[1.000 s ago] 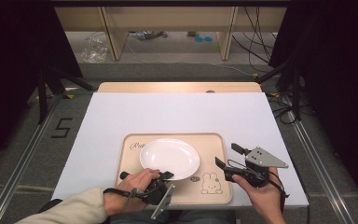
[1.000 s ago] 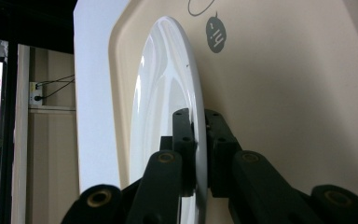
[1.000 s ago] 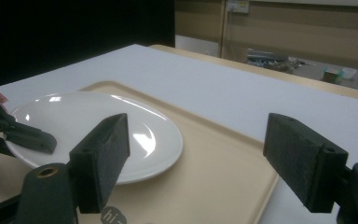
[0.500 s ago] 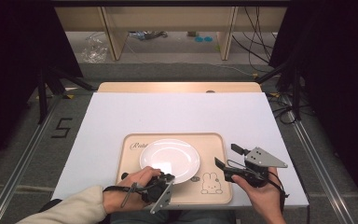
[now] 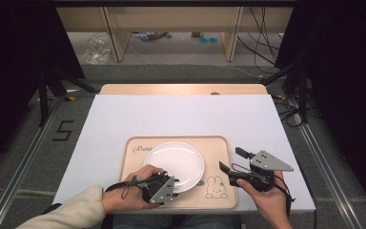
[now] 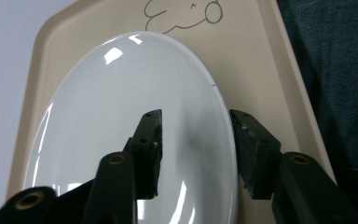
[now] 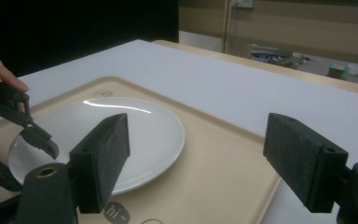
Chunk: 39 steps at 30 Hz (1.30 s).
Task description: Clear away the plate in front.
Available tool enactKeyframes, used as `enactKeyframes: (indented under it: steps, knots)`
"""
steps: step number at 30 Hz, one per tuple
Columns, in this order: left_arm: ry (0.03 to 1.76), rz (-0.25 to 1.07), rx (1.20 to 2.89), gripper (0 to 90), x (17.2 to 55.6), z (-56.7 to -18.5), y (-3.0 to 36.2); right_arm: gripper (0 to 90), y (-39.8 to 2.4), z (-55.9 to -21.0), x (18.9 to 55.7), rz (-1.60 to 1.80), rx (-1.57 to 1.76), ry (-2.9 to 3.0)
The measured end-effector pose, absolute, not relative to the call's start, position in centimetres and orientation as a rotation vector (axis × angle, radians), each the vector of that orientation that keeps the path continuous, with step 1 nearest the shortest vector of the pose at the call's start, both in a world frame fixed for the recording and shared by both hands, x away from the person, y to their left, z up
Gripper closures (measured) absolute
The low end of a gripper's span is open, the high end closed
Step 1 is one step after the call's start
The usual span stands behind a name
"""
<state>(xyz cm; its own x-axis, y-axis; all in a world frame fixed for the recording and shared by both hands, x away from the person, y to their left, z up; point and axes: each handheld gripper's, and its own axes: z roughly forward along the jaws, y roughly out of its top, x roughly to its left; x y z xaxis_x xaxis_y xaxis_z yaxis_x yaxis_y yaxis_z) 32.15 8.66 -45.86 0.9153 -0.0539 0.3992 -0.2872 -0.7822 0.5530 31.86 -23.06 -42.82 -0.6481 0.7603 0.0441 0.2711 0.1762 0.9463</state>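
A white plate [image 5: 174, 160] lies on a beige tray [image 5: 221, 145] with a rabbit drawing. My left gripper [image 5: 170, 180] is at the plate's near rim. In the left gripper view the left gripper [image 6: 196, 130] has one jaw over the plate [image 6: 121, 116] and the other just outside its rim; its jaws have just been opening, and the pads stand off the rim between them. My right gripper [image 5: 232, 160] hovers open over the tray's right edge with nothing between its fingers. The right gripper [image 7: 200, 154] faces the plate [image 7: 135, 126] and the left gripper [image 7: 28, 135].
The tray [image 6: 256, 56] sits near the front edge of a white tabletop [image 5: 186, 117]. Behind the table are wooden shelf legs [image 5: 114, 33] and cables on the floor. Dark stands flank both sides. The person's lap is just below the tray.
The left gripper's jaws have spread apart at the plate's near rim, and the left hand has shifted slightly. The plate rests on the tray. The right gripper has stayed put.
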Motion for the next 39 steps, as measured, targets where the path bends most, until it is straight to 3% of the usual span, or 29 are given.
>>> enactKeyframes:
  steps: [11,21,29,39]
  knots:
    - [-0.145,0.340,2.397,46.1,32.8,-45.5,9.4,23.6,-23.0,-42.9,31.9,1.487,0.968,2.014]
    - [0.041,0.487,2.192,36.8,34.4,-43.2,11.7,23.6,-23.1,-42.8,31.9,1.466,0.970,2.016]
    - [0.222,0.559,1.990,35.8,35.1,-41.9,15.0,23.3,-23.1,-42.8,31.9,1.470,0.967,2.019]
    - [0.444,0.524,1.888,36.1,35.3,-43.2,18.6,22.7,-23.0,-42.8,31.8,1.473,0.955,2.025]
